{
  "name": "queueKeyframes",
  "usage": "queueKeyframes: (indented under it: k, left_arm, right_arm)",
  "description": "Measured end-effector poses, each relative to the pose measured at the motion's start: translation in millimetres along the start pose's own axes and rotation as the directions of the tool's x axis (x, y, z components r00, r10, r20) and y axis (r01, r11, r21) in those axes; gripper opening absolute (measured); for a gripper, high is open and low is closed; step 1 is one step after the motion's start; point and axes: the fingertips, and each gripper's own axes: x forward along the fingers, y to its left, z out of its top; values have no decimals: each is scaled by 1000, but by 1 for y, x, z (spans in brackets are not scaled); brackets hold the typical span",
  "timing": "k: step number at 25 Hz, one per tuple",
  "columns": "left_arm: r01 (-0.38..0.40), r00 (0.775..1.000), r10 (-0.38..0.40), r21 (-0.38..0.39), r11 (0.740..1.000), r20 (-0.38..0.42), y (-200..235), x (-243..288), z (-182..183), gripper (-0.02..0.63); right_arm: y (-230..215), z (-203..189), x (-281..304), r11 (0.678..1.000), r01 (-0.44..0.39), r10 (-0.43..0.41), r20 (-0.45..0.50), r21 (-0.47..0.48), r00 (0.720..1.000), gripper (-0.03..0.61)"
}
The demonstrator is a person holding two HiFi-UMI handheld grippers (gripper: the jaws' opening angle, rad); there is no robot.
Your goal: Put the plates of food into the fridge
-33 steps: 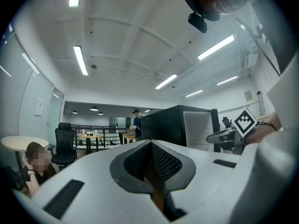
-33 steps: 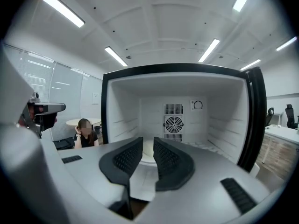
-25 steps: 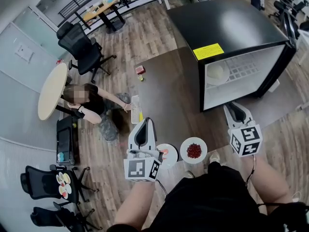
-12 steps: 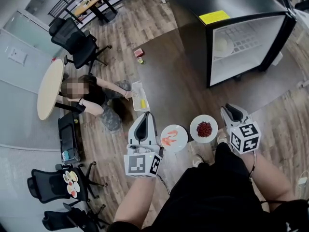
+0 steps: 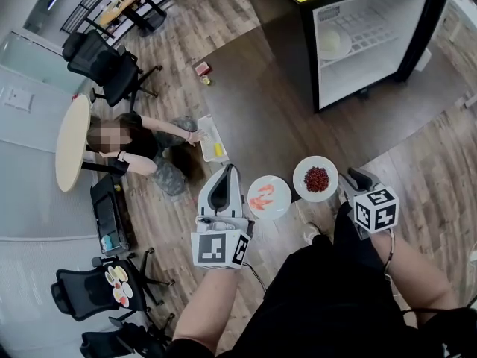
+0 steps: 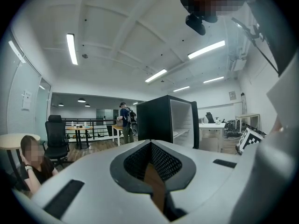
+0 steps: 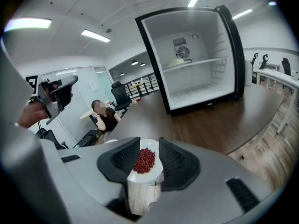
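Two white plates stand near the front edge of the dark table (image 5: 253, 103): one with orange shrimp (image 5: 268, 196), one with red berries (image 5: 316, 178). My right gripper (image 5: 350, 178) is just right of the berry plate (image 7: 144, 162); in the right gripper view (image 7: 148, 144) its jaws have just been opening and stand open, the plate showing in the gap with no pad pressing on it. My left gripper (image 5: 224, 192) is left of the shrimp plate, its tips together (image 6: 150, 143) on nothing. The black fridge (image 5: 373, 36) stands open on the table, a white plate (image 5: 333, 42) on its shelf.
A person (image 5: 123, 144) sits on the floor at the table's left edge, one hand at a small tray (image 5: 211, 142). Small red and yellow items (image 5: 202, 70) lie farther back. Office chairs (image 5: 104, 62) and a round table (image 5: 71, 140) stand on the left.
Both grippers came down toward the table's front edge. The right one dropped farther and now sits beside the berry plate. The fridge has slid up and away in the head view.
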Motion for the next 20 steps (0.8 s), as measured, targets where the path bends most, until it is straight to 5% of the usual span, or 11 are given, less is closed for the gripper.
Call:
queueKeyframes:
  k: [20]
  left_arm:
    - [18, 992, -13, 35, 999, -126, -15, -9, -52, 3]
  right_arm:
    - [-12, -109, 48, 937, -6, 38, -83, 351, 996, 169]
